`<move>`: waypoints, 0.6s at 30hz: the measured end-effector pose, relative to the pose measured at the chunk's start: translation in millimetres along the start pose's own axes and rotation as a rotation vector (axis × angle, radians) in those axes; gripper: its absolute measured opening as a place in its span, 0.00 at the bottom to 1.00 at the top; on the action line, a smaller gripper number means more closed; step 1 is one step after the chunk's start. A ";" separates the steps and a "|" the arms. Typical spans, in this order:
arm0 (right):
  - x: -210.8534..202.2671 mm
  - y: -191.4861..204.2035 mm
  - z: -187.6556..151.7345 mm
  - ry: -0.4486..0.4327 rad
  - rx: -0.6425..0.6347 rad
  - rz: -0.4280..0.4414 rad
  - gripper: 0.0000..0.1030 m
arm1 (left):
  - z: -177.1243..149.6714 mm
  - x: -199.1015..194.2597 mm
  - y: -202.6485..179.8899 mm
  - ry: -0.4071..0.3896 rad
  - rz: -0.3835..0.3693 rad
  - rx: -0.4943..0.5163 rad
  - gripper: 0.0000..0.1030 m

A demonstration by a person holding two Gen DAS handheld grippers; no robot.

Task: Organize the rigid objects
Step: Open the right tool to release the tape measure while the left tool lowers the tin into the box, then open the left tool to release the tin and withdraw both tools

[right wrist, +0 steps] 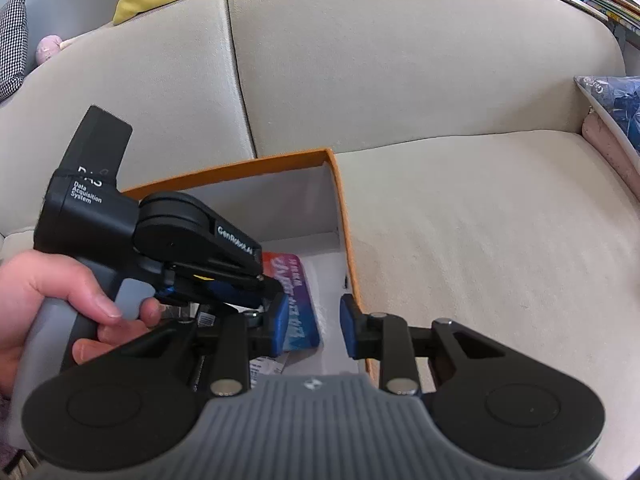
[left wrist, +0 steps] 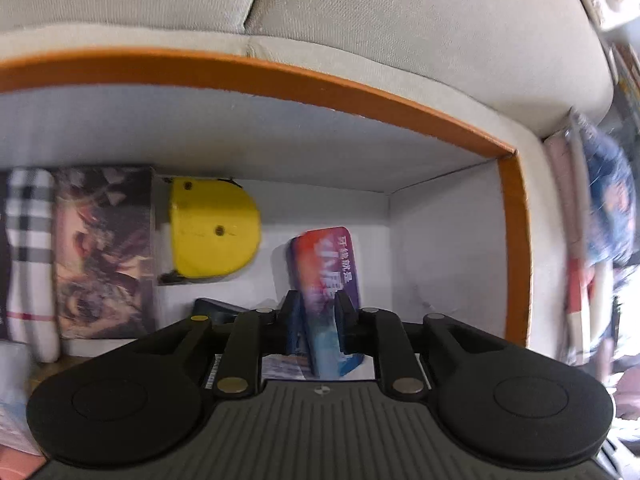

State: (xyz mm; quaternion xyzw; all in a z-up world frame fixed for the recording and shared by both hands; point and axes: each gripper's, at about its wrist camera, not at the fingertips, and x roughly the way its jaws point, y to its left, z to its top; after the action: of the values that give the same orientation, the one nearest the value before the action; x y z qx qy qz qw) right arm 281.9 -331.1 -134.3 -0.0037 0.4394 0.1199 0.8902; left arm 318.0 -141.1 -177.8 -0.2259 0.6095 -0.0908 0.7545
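Card (left wrist: 328, 276): stands on edge inside the box (left wrist: 516, 248), near its right wall, pinched between nearly closed pads of the left gripper (left wrist: 318, 312).
Right gripper (right wrist: 314, 320): part open, empty, over the box's right wall.
Risk: released upright, the card may topple sideways.
Cause: thin edge, nothing propping it.

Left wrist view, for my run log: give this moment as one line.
left tongs: shut on red-purple card | place: inside orange-rimmed box | right tongs: open, empty | yellow piece: in box
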 end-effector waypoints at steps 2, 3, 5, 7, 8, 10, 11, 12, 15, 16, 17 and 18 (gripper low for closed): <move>-1.2 1.5 -0.1 0.003 0.003 0.002 0.29 | -2.4 -5.7 -0.3 -0.006 0.012 0.013 0.19; -6.9 -3.3 -4.9 0.003 0.004 0.001 0.29 | -3.7 -9.9 -0.9 -0.007 0.018 0.021 0.19; -10.8 -4.2 -7.2 0.003 0.003 -0.005 0.29 | -6.8 -20.7 -3.3 -0.022 0.026 0.050 0.19; -14.3 -3.3 -7.3 0.001 0.005 -0.010 0.29 | -11.3 -37.0 -6.9 -0.051 0.038 0.091 0.19; -17.3 -2.6 -7.6 -0.003 0.005 -0.010 0.29 | -14.6 -47.1 -6.8 -0.068 0.039 0.111 0.19; -23.9 0.0 -7.7 -0.013 0.005 -0.007 0.29 | -20.8 -64.4 -10.3 -0.102 0.044 0.148 0.19; -27.7 1.5 -8.0 -0.019 0.004 -0.005 0.30 | -26.1 -75.9 -11.6 -0.126 0.047 0.175 0.19; -32.0 3.0 -8.8 -0.026 0.004 -0.004 0.34 | -30.7 -84.8 -13.8 -0.145 0.049 0.197 0.19; -45.9 7.8 -11.9 -0.045 0.002 -0.003 0.37 | -43.8 -114.5 -17.7 -0.214 0.054 0.270 0.19; -50.8 9.3 -13.5 -0.050 0.001 0.000 0.40 | -48.3 -120.7 -20.7 -0.240 0.060 0.291 0.21; -56.3 10.7 -15.5 -0.058 0.002 0.002 0.43 | -57.8 -133.3 -19.6 -0.280 0.070 0.316 0.23; -62.1 12.4 -18.0 -0.066 0.003 0.005 0.46 | -63.3 -139.8 -24.6 -0.314 0.079 0.333 0.24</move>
State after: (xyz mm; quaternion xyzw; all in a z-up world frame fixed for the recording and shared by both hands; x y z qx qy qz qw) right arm 228.9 -334.1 -95.5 0.0024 0.4101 0.1215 0.9039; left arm 226.9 -119.7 -53.6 -0.0855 0.4696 -0.1245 0.8699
